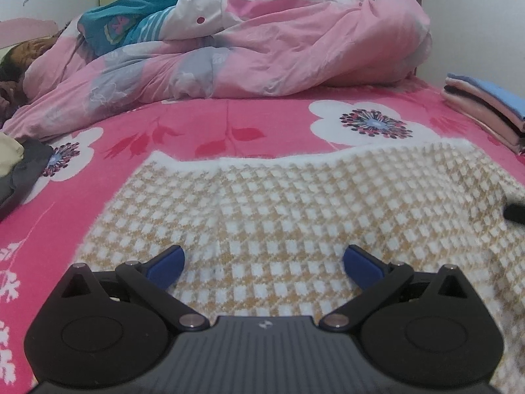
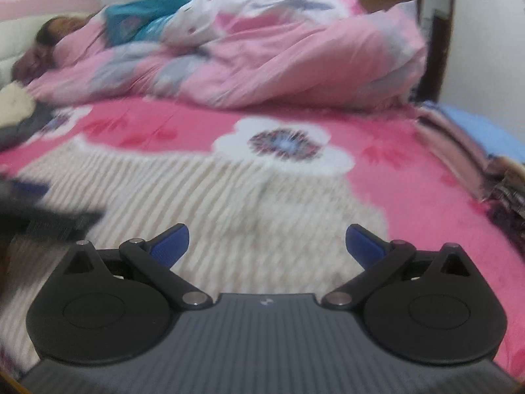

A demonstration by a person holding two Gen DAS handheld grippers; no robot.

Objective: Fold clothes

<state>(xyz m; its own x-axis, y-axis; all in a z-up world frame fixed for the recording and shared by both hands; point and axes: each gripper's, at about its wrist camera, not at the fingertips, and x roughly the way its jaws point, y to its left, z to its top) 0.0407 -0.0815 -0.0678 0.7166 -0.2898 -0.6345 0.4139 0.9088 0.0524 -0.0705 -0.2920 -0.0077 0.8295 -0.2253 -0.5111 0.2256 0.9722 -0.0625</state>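
Checked garment [image 1: 279, 210]: fuzzy, napped knit cloth. Bed sheet [image 1: 262, 121]: soft plush cloth. Left gripper [image 1: 264, 264]: matt black plastic, blue textured fingers [image 1: 165, 264].

a home bedroom, bed [image 1: 279, 121] with a pink flowered sheet, rumpled pink duvet [image 1: 262, 49] heaped at its far side, stack of folded clothes [image 1: 485, 108] on it, plain white walls [image 1: 475, 16]

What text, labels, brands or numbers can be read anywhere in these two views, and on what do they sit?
No readable words or numbers in either view.
Small pale emblem on the left claw body: a logo mark, no letters legible.
The same emblem on the right claw body: blurred, unreadable.
The checked garment, floral bedsheet and folded stack carry no text.
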